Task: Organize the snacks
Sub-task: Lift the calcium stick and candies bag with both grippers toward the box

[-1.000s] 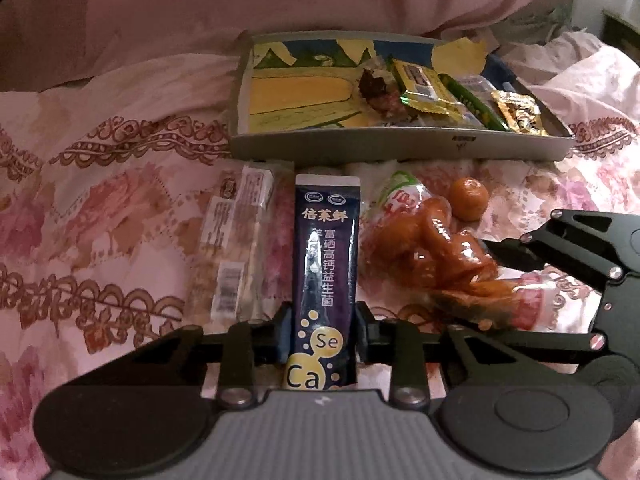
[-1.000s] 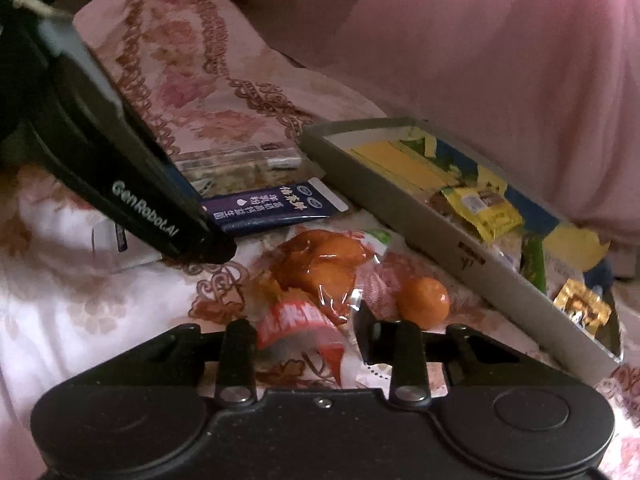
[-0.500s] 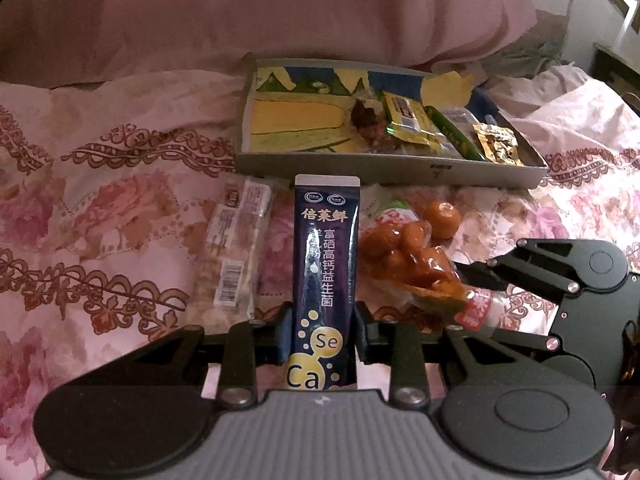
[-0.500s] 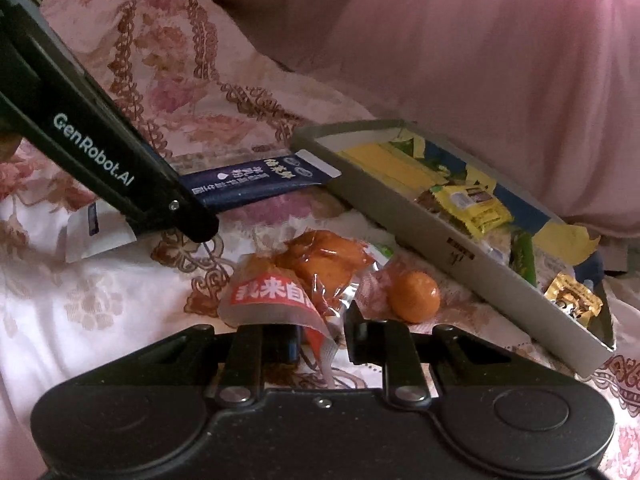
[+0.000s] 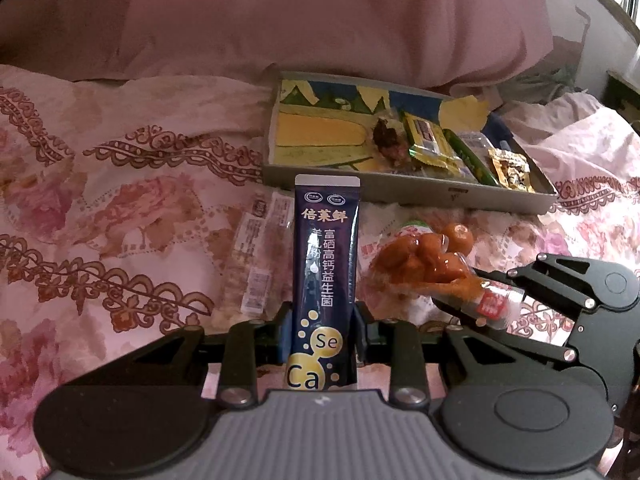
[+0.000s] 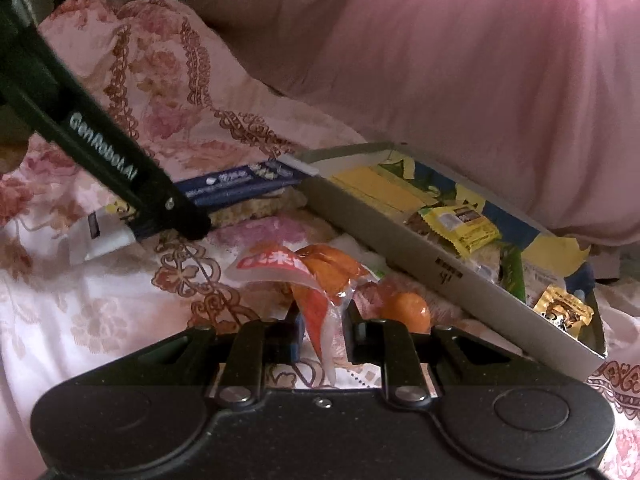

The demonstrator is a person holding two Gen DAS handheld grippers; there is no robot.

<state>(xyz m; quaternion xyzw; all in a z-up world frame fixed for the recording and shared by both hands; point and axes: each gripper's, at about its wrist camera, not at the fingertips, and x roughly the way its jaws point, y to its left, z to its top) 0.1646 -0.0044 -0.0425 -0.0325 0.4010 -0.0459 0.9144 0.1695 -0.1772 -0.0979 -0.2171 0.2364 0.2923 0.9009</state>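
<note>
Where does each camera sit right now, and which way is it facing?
Left wrist: behind the left gripper, aimed down across the bedspread at the tray; its fingers clamp a dark blue sachet.
Right wrist: behind the right gripper, facing the tray from its corner; its fingers pinch the orange snack bag.
Shared: tray, sachet, snack bag, small orange, and each other's gripper.

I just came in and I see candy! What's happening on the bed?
Someone is tidying snacks with two hand-held grippers. The left gripper is clamped on a dark blue sachet and holds it above the bedspread. The right gripper pinches the edge of a clear bag of orange snacks. A small orange and a pale packet lie loose on the flowery bedspread. The grey tray already has several snacks at one end.
</note>
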